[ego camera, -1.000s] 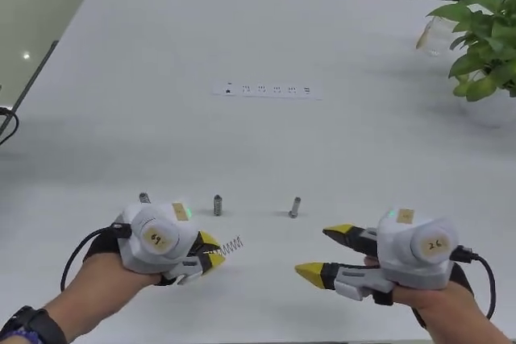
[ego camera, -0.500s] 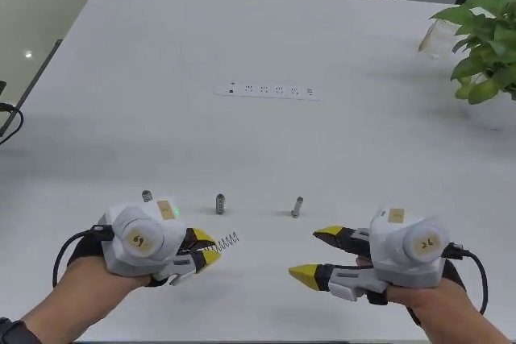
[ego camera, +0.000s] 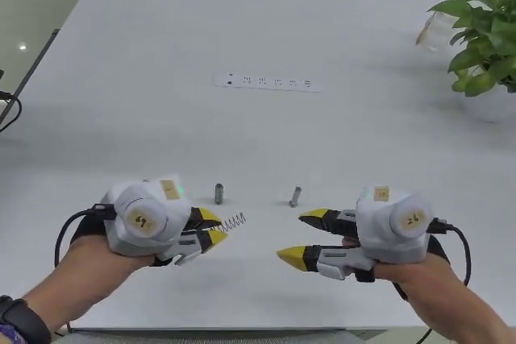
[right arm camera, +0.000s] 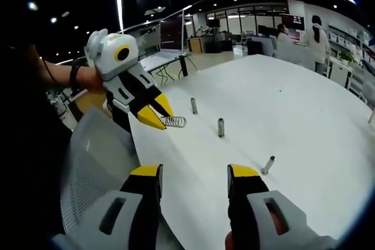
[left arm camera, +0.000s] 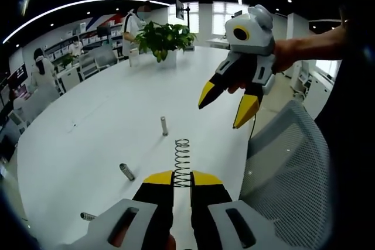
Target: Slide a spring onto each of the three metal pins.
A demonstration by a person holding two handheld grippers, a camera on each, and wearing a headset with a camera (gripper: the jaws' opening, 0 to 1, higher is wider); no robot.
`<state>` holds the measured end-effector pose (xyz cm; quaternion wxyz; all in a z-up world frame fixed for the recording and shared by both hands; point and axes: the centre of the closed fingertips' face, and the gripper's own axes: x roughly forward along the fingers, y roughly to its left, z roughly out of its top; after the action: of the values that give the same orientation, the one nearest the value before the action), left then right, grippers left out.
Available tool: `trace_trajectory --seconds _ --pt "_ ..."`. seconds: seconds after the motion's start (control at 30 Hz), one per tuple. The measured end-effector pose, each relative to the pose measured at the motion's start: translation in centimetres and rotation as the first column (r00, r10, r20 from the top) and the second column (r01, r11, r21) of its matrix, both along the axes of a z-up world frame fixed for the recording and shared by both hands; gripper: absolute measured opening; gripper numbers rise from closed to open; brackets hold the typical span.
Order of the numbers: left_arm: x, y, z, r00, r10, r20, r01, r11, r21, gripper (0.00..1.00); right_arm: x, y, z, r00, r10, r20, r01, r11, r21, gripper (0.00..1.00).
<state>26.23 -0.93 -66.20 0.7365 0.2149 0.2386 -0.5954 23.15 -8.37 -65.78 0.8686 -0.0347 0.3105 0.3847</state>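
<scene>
A wide white counter (ego camera: 266, 30) carries a power strip (ego camera: 268, 82) and, nearer the person, a row of three small metal pins (ego camera: 218, 192). The person holds two tools low over the front edge. The left hand-held gripper (ego camera: 218, 226) has its jaws closed on one end of a spring (ego camera: 234, 221), which sticks out toward the right hand-held gripper (ego camera: 292, 235); that one's jaws stand wide apart and empty. The spring sits near the pins, on the person's side. Held only by its end, it could flex, snag a pin tip, topple the pin, or pop free.
</scene>
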Motion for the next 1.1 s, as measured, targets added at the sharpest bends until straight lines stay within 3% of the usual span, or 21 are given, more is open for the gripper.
trace_trajectory --seconds 0.23,0.67,0.9,1.1 --pt "-0.8 -1.2 0.7 0.997 -0.069 0.045 0.068 0.998 0.012 0.02 0.3 1.0 0.6 0.999 0.031 0.007 -0.031 0.999 0.022 0.39" --pt "-3.1 -3.2 1.1 0.982 -0.171 0.075 0.169 0.985 0.027 0.02 -0.4 2.8 0.9 0.991 0.132 -0.005 -0.132 0.990 0.049 0.31" --pt "-4.0 -3.5 1.0 0.974 -0.212 0.080 0.209 0.977 0.039 0.02 -1.2 3.5 0.6 0.985 0.170 -0.027 -0.167 0.983 0.069 0.27" --pt "-4.6 -3.6 0.8 0.963 -0.250 0.101 0.244 0.968 0.067 0.02 -1.6 3.9 0.7 0.982 0.187 -0.032 -0.183 0.978 0.102 0.16"
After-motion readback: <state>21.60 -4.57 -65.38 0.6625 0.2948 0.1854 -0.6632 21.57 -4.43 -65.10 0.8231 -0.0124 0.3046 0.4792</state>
